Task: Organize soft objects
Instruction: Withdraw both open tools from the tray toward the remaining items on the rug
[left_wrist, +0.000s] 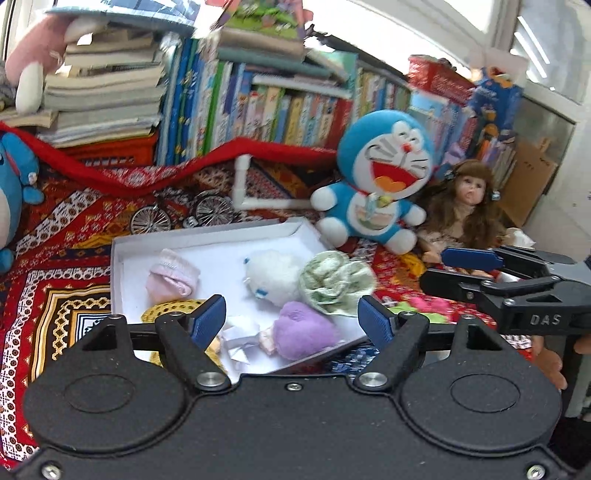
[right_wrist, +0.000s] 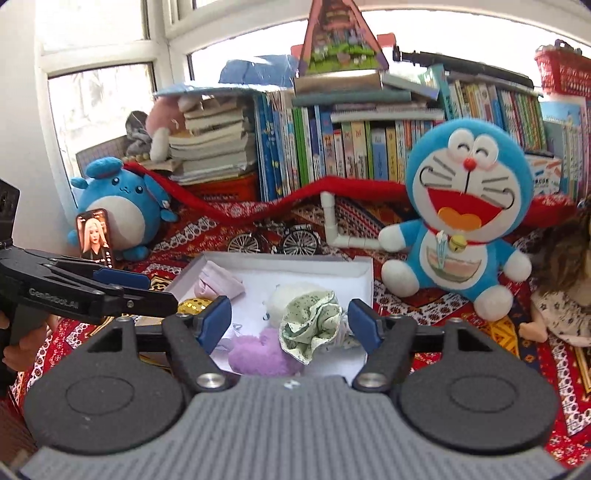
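A shallow white box (left_wrist: 207, 242) (right_wrist: 364, 275) lies on the patterned cloth. Inside it are a pink sock bundle (left_wrist: 171, 275) (right_wrist: 218, 282), a white plush (left_wrist: 273, 273) (right_wrist: 291, 295), a green floral fabric bundle (left_wrist: 336, 282) (right_wrist: 310, 325), a purple fuzzy piece (left_wrist: 303, 334) (right_wrist: 255, 354) and a yellow mesh item (left_wrist: 168, 308) (right_wrist: 194, 305). My left gripper (left_wrist: 293, 319) hovers open above the box's near edge, nothing between its blue pads. My right gripper (right_wrist: 290, 317) is open too, above the box, with the floral bundle seen beyond the gap, not pinched.
A blue cat plush (left_wrist: 380, 184) (right_wrist: 461, 214) and a brown-haired doll (left_wrist: 465, 206) sit right of the box. A round blue plush (right_wrist: 114, 206) with a phone (right_wrist: 95, 236), a metal bicycle model (left_wrist: 181, 216), white pipe (left_wrist: 243, 184), red scarf and stacked books stand behind.
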